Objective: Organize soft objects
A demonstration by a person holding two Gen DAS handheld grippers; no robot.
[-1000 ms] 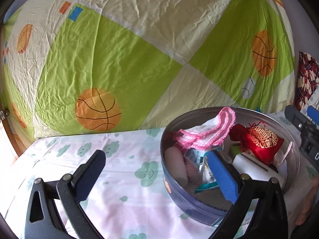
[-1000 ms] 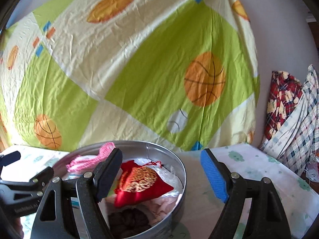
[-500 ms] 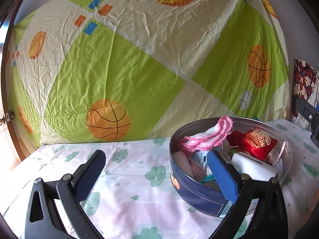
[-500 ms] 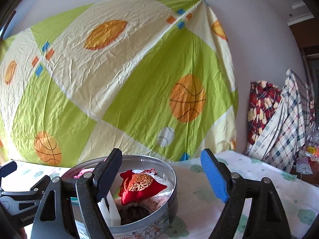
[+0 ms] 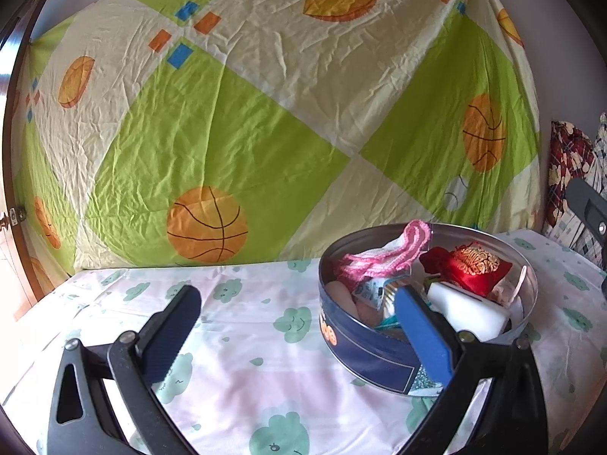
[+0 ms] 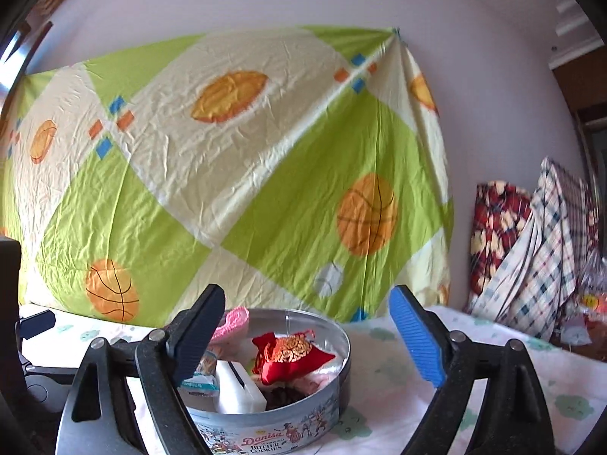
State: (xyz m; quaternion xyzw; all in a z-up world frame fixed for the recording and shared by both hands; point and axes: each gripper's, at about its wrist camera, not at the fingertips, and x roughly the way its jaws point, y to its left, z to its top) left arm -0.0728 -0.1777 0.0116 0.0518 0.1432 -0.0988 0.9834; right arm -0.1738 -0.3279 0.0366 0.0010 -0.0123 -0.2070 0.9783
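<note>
A round blue cookie tin [image 5: 383,356] stands on the cloud-print cloth, right of centre in the left wrist view; in the right wrist view the tin [image 6: 280,432] sits low centre. Inside lie a pink and white knitted piece [image 5: 390,254], a red embroidered pouch [image 5: 470,269] [image 6: 292,356], a white block [image 5: 466,309] [image 6: 237,386] and other soft items. My left gripper [image 5: 299,326] is open and empty, left of and in front of the tin. My right gripper [image 6: 307,326] is open and empty, above the tin's right side.
A green and cream basketball-print sheet [image 5: 265,113] hangs behind the table [image 5: 246,379]. Plaid and floral fabrics [image 6: 531,250] are piled at the right. A wooden door frame [image 5: 11,121] is at the far left.
Both grippers have pulled back and up from the tin, which now looks smaller and lower in both views. Both stay open and empty.
</note>
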